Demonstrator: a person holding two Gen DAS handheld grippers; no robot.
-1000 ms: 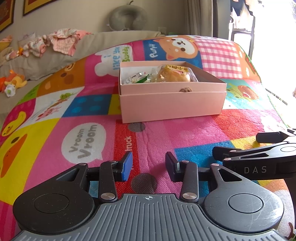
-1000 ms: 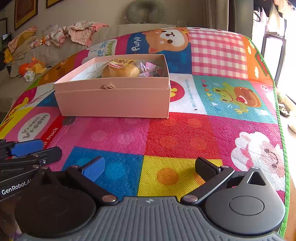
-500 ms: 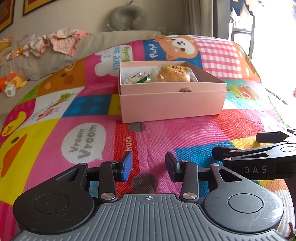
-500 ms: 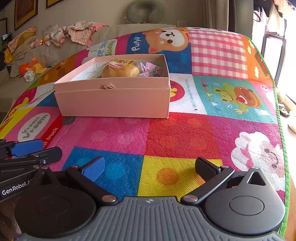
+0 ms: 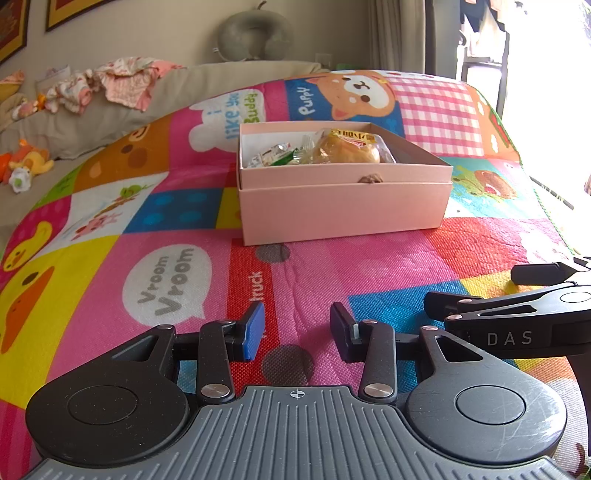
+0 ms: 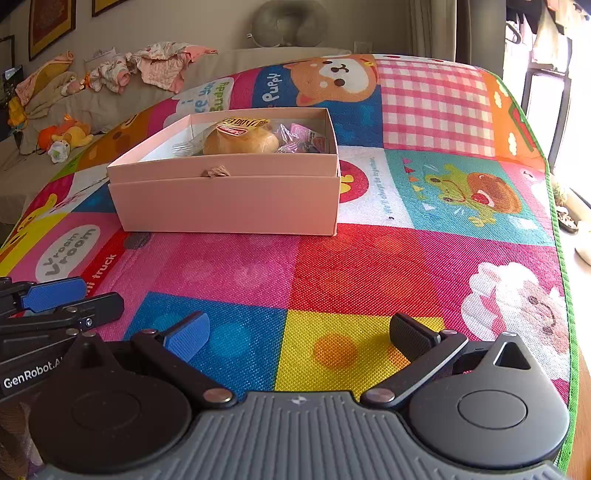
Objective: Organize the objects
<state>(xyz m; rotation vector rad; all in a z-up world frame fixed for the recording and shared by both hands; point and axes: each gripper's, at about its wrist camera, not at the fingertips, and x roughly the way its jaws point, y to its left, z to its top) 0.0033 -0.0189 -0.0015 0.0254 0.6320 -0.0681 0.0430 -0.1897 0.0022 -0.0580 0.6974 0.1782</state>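
A pink cardboard box (image 5: pixel 343 212) (image 6: pixel 229 201) stands on the colourful play mat (image 5: pixel 369 266) (image 6: pixel 369 266), nested in its lid. Inside it lie a wrapped bun (image 5: pixel 345 149) (image 6: pixel 240 138), green-and-white snack packets (image 5: pixel 273 155) and pink wrapped sweets (image 6: pixel 303 138). My left gripper (image 5: pixel 297 330) is open with nothing between its fingers, low over the mat well in front of the box. To its right, my right gripper (image 6: pixel 301 336) stands wide open and empty; its fingers (image 5: pixel 480 299) show at the right edge of the left wrist view.
A beige sofa (image 5: pixel 110 110) behind the mat carries crumpled baby clothes (image 5: pixel 122 83) and a plush toy (image 5: pixel 29 162). A grey neck pillow (image 5: pixel 255 33) rests on the sofa back. The mat's green edge (image 6: pixel 561 258) runs along the right, near a bright window.
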